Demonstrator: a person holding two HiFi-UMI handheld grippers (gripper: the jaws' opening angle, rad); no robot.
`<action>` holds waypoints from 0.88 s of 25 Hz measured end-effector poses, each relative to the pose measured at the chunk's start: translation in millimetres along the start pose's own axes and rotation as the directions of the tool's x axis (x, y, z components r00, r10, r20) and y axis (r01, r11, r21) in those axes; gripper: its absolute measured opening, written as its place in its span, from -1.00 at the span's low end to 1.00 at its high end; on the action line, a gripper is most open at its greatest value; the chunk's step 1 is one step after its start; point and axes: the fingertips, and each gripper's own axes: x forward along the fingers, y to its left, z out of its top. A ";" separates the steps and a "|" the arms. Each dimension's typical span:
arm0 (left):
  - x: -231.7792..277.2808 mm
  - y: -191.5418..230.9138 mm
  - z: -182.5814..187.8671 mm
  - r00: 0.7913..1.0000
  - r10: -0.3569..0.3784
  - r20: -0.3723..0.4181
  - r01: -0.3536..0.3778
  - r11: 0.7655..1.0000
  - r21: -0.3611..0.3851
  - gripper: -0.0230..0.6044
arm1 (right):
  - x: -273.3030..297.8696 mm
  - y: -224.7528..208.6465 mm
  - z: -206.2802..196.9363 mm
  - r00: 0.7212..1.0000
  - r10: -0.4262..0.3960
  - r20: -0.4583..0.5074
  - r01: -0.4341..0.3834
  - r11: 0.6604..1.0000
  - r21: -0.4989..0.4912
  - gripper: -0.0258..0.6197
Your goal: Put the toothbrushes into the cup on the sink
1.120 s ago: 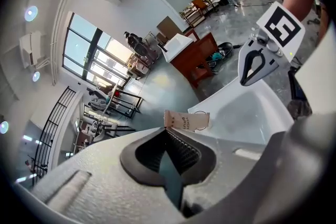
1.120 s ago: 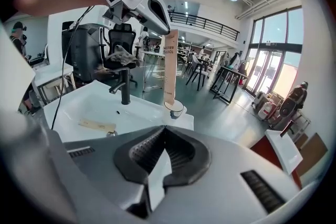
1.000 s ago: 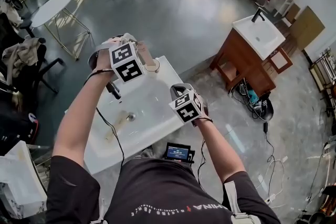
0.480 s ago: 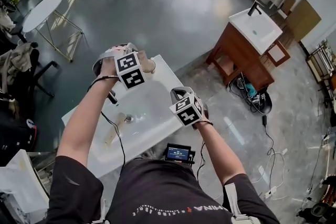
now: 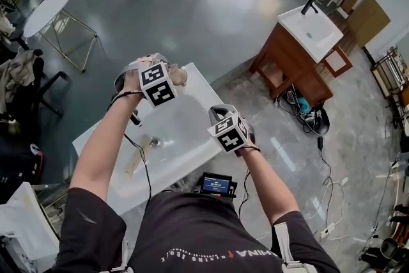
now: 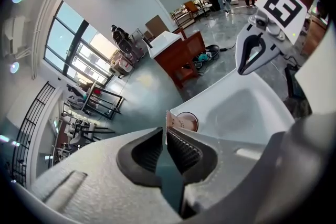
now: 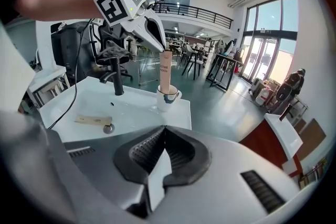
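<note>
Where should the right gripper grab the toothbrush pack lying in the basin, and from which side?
Likely mid-length, across its narrow width, from above. The toothbrush pack lies flat in the sink, one end by the drain, so only its long edges offer a hold. The faucet stands behind it, so come from the front rim. The right gripper is shut; open it first.

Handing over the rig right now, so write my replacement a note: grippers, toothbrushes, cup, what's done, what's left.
Left gripper: shut on a boxed toothbrush, jaws just easing open, its lower end in the cup on the sink.
Right gripper: shut, empty.
Done: none released yet.
Left: release this one, then cup the second boxed toothbrush lying in the sink by the drain.
</note>
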 end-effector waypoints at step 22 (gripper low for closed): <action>-78.9 -10.3 17.0 0.987 0.122 0.103 -0.117 0.992 -0.050 -0.88 | -13.9 30.2 14.3 0.997 0.060 0.050 -0.055 0.995 -0.084 -0.89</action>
